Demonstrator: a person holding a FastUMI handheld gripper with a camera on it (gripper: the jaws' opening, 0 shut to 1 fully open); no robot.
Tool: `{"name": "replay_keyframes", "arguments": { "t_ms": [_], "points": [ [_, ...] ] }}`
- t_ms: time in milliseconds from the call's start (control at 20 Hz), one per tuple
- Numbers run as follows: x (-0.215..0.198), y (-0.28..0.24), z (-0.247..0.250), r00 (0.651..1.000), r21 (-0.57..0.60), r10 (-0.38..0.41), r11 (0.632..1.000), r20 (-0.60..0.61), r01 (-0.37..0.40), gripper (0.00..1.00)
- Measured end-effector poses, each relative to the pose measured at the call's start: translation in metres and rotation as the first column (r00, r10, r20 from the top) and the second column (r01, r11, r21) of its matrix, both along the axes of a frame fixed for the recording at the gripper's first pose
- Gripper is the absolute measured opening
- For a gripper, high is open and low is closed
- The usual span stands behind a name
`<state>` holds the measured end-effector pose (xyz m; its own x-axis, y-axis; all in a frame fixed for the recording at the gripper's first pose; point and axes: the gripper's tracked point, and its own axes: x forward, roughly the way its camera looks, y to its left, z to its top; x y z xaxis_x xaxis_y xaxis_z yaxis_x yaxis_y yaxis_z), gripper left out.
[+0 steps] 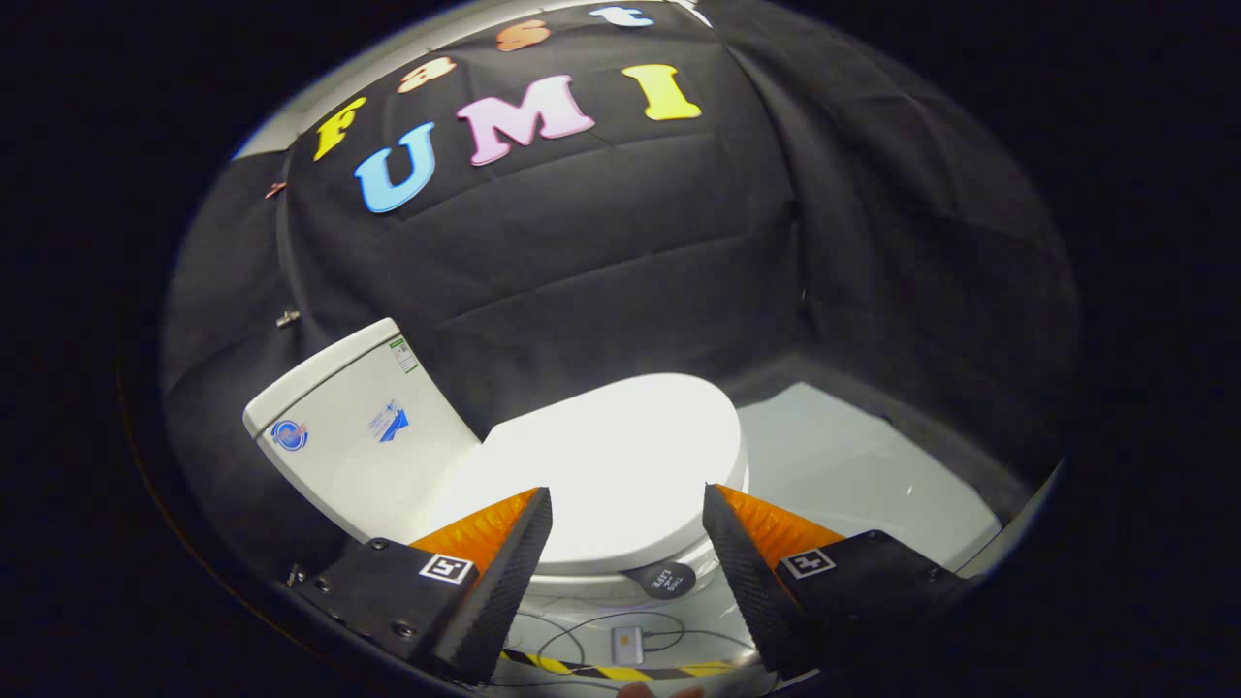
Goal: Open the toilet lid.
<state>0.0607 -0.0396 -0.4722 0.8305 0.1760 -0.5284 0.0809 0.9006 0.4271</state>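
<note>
Hovering with fingers (627, 504) spread wide, gripping nothing, above the closed glossy white oval toilet lid (606, 465) (white tank (359, 427) beside it). Advising: lowering toward the lid's near rim, hooking underneath, lifting steadily.

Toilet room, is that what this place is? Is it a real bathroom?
Probably not a real bathroom: more likely a mock-up booth. A white toilet with its lid shut stands before black cloth walls, with loose cables on the floor. The hand-held gripper is open.
</note>
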Motion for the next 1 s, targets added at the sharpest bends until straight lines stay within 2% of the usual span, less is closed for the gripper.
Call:
{"name": "replay_keyframes", "arguments": {
  "t_ms": [150, 250, 450, 700, 800, 850, 950, 1000],
  "points": [
    [-0.004, -0.009, -0.035, 0.994, 0.135, -0.013, 0.99, -0.111, 0.028, 0.99],
    [-0.006, -0.016, -0.055, 0.986, 0.228, -0.023, 0.972, -0.164, 0.06, 0.99],
    [-0.009, -0.022, -0.085, 0.965, 0.401, -0.033, 0.906, -0.26, 0.139, 0.99],
    [-0.014, -0.015, -0.111, 0.942, 0.538, -0.005, 0.82, -0.334, 0.195, 0.98],
    [-0.019, -0.005, -0.114, 0.929, 0.595, 0.028, 0.775, -0.369, 0.213, 0.98],
    [-0.02, -0.002, -0.115, 0.924, 0.615, 0.04, 0.757, -0.379, 0.22, 0.96],
    [-0.02, 0.006, -0.121, 0.921, 0.629, 0.052, 0.746, -0.385, 0.22, 0.93],
    [-0.021, 0.01, -0.122, 0.919, 0.628, 0.055, 0.746, -0.391, 0.222, 0.83]
  ]
}}
